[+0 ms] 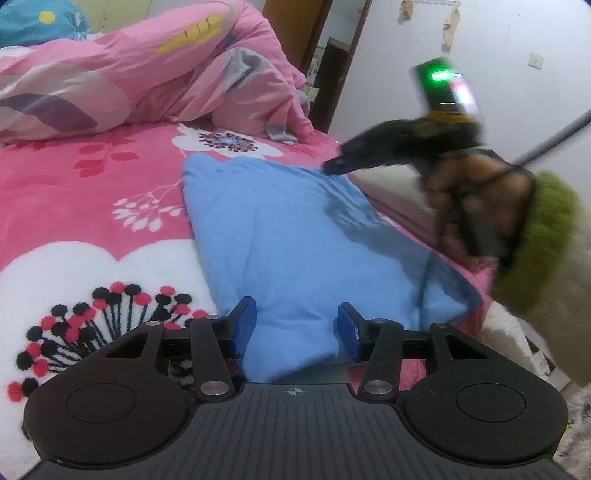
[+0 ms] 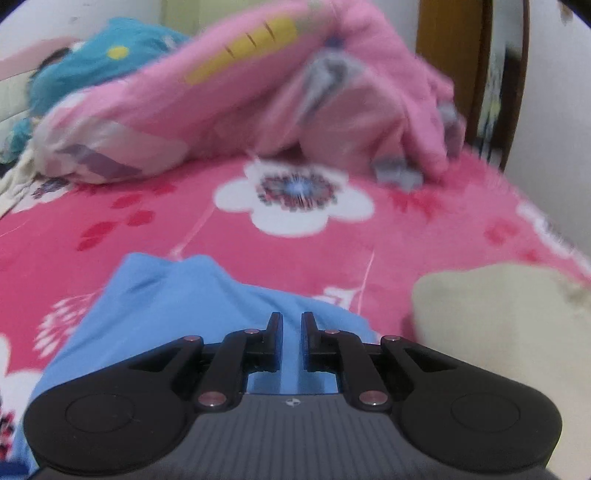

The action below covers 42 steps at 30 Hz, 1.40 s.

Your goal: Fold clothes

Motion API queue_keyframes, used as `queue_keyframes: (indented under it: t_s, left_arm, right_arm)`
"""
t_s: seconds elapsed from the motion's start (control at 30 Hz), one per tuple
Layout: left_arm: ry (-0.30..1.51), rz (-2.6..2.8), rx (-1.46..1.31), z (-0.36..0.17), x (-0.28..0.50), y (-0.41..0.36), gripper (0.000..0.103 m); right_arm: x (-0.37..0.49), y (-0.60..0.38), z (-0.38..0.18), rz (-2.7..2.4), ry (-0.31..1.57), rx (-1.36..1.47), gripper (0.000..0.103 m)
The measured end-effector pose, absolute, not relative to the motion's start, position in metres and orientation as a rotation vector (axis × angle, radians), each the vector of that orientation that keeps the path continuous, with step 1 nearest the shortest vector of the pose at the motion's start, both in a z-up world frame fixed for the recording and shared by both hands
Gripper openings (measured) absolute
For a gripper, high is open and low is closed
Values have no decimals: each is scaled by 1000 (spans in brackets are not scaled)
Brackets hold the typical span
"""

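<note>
Pink floral bed (image 1: pixel 110 177), crumpled quilt (image 1: pixel 129 74) at the far end. I see the blue garment (image 1: pixel 288 240) lying mid-bed, long axis near-to-far. My left gripper (image 1: pixel 295 326) clamps its bunched near end. Right gripper (image 2: pixel 291 332) nearly closed, empty, above the garment's right edge.

This is a bedroom in someone's home. A bed takes up nearly the whole room, spread with a fuzzy pink blanket (image 1: pixel 92 206) patterned with big white flowers. At the far end a pink quilt (image 1: pixel 147 74) lies heaped and rumpled, and beyond it on the far left sits a teal pillow (image 2: pixel 110 62) with a yellow dot. A brown wooden door frame (image 1: pixel 288 22) stands at the far right beside a plain white wall (image 1: pixel 517 37) carrying a small wall switch (image 1: pixel 534 60).
</note>
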<state>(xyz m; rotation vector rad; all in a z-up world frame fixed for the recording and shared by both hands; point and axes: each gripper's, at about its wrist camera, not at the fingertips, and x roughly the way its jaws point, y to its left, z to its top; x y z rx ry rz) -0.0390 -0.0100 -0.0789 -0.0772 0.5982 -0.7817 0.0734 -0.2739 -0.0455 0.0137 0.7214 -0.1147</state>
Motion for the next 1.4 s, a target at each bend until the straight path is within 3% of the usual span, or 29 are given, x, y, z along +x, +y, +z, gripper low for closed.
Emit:
queue_keyframes:
  t_s: [0.1, 0.27, 0.4, 0.47, 0.7, 0.9, 0.93, 1.1, 1.2, 1.33, 1.4]
  left_arm:
    - [596, -788, -94, -80, -38, -7, 49]
    - [590, -800, -100, -82, -37, -5, 49]
    - [588, -801, -99, -82, -38, -4, 49]
    - [589, -799, -103, -82, -38, -4, 49]
    - [582, -800, -103, -82, -39, -3, 49]
    - [567, -784, -88, -79, -47, 0, 50]
    - [562, -781, -85, -78, -48, 0, 50]
    - [523, -753, -70, -73, -57, 6, 53]
    - [517, -738, -70, -72, -58, 10, 53]
    - [573, -725, -53, -78, -54, 10, 53]
    - [573, -721, -41, -78, -56, 9, 54]
  right_arm:
    - [97, -288, -63, -304, 767, -128, 10]
    - [81, -279, -31, -200, 656, -44, 10]
    - [108, -284, -48, -83, 757, 95, 10]
    - [124, -293, -66, -239, 803, 10, 11]
    - [90, -255, -19, 49, 663, 71, 13]
    - [144, -218, -58, 286, 845, 145, 12]
    - [158, -218, -67, 228, 847, 104, 6]
    - [146, -217, -37, 165, 756, 126, 13]
    - [137, -198, -25, 290, 803, 62, 15]
    - [163, -177, -61, 338, 981, 55, 15]
    - [178, -175, -72, 314, 952, 124, 13]
